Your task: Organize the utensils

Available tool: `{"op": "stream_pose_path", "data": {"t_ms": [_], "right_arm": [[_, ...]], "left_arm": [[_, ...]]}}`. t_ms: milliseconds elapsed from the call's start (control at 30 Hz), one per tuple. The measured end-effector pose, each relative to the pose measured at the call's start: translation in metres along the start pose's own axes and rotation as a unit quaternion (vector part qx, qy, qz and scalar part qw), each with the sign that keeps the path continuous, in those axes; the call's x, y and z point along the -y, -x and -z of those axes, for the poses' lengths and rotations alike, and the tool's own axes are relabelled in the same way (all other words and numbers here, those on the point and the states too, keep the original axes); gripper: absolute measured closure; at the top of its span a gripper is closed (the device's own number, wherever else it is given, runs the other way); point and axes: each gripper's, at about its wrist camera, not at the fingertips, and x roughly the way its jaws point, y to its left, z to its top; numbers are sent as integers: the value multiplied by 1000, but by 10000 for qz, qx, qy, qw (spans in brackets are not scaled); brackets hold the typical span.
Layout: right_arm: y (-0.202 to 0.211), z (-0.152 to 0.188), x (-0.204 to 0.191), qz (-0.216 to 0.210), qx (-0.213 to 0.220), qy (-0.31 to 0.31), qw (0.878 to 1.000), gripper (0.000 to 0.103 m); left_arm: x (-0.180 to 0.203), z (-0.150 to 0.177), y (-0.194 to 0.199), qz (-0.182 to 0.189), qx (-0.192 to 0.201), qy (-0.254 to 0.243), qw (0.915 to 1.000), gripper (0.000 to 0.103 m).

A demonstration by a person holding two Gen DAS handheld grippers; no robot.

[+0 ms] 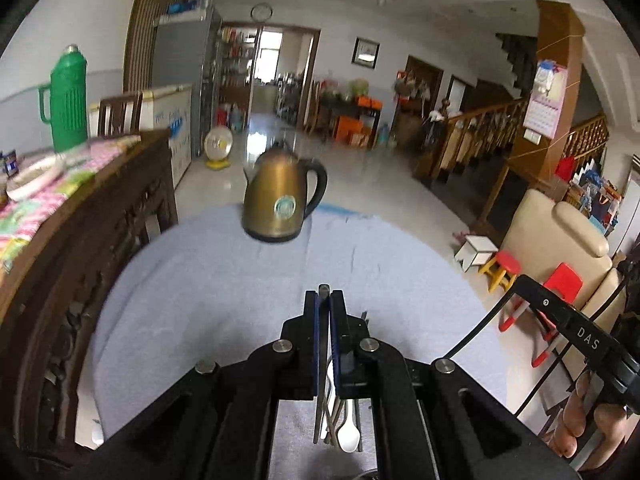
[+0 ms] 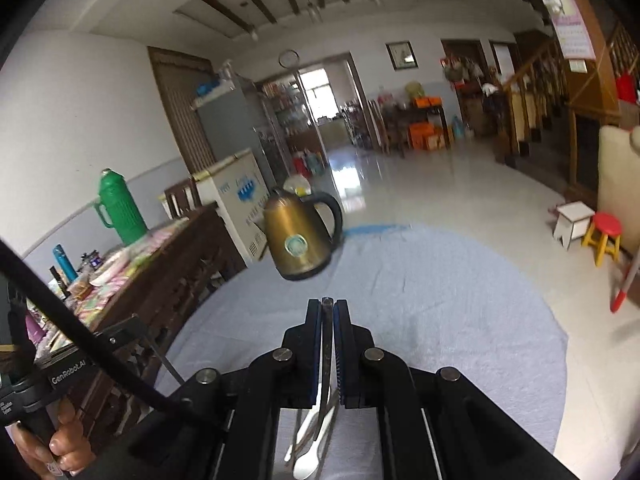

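The left gripper (image 1: pixel 324 300) and right gripper (image 2: pixel 328 310) are held level, jaws closed (each clamped on a thin utensil handle).

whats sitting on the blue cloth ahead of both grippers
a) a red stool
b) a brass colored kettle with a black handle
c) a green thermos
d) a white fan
b: the brass colored kettle stands on the blue cloth beyond the left hand-held gripper; the green thermos is on the wooden sideboard instead.
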Motion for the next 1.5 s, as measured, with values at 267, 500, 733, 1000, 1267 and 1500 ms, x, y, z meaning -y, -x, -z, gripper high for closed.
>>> {"op": "stream_pose_path", "data": {"t_ms": [267,500,733,1000,1267,1500], "right_arm": [[78,-18,-37,-236,490,476,9974,96],[119,-12,-64,-562,305,740,9952,96],[112,15,-75,-653,-178,870,9939,96],[78,54,-68,-529,-927,866,9905,96],[53,69,-48,-657,-1538,452,9849,93],[53,41,-13,-650,-1101,-229,9915,75]], "left_arm": [[14,-7,63,296,496,-151,9982,98],[26,-2,101,697,624,-252,9953,98],[24,18,101,819,378,-250,9956,98],[17,54,66,704,-176,-89,9973,98],[3,66,50,887,-613,129,9941,91],[-22,43,70,754,-66,307,9967,66]]}}
